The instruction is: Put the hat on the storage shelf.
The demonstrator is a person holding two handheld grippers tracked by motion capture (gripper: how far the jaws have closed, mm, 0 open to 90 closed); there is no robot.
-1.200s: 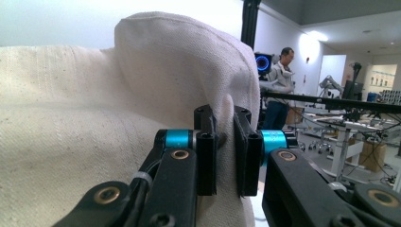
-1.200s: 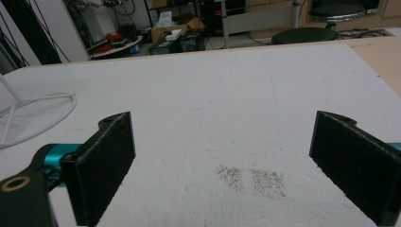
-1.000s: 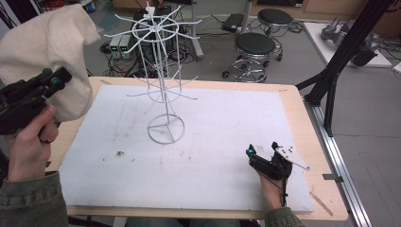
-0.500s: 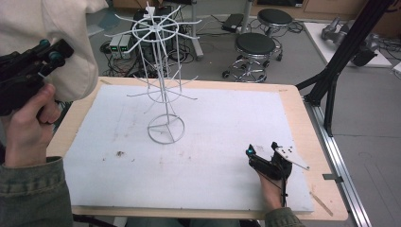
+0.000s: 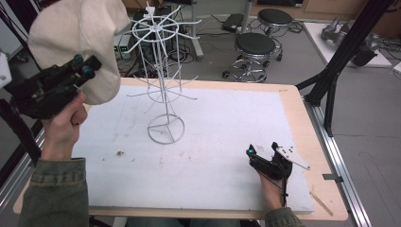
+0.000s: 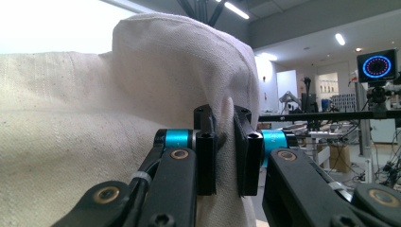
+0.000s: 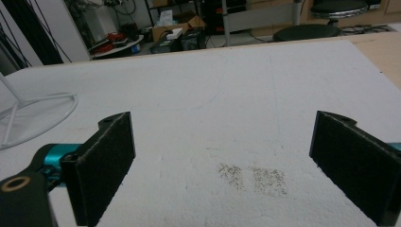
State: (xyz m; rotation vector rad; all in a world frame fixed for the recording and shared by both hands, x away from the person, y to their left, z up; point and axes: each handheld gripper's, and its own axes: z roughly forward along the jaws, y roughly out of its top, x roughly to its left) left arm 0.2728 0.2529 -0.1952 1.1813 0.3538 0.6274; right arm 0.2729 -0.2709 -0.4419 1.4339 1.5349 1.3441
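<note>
1. Covering most of the table [image 5: 302, 101], a white sheet [image 5: 227, 142] lay flat, speckled with dark crumbs.
2. Raised above the table's far left corner, a cream cloth hat [image 5: 78, 40] hung just left of the rack, clear of the sheet.
3. A white wire rack [image 5: 163, 80] stood upright on its ring base, left of the sheet's centre.
4. The left gripper [image 5: 85, 66], held up in the hand, had its jaws clamped tight on a fold of the hat's cloth [image 6: 226, 137].
5. The right gripper [image 5: 262, 153] rested low on the sheet's near right, jaws wide apart with nothing between them.
</note>
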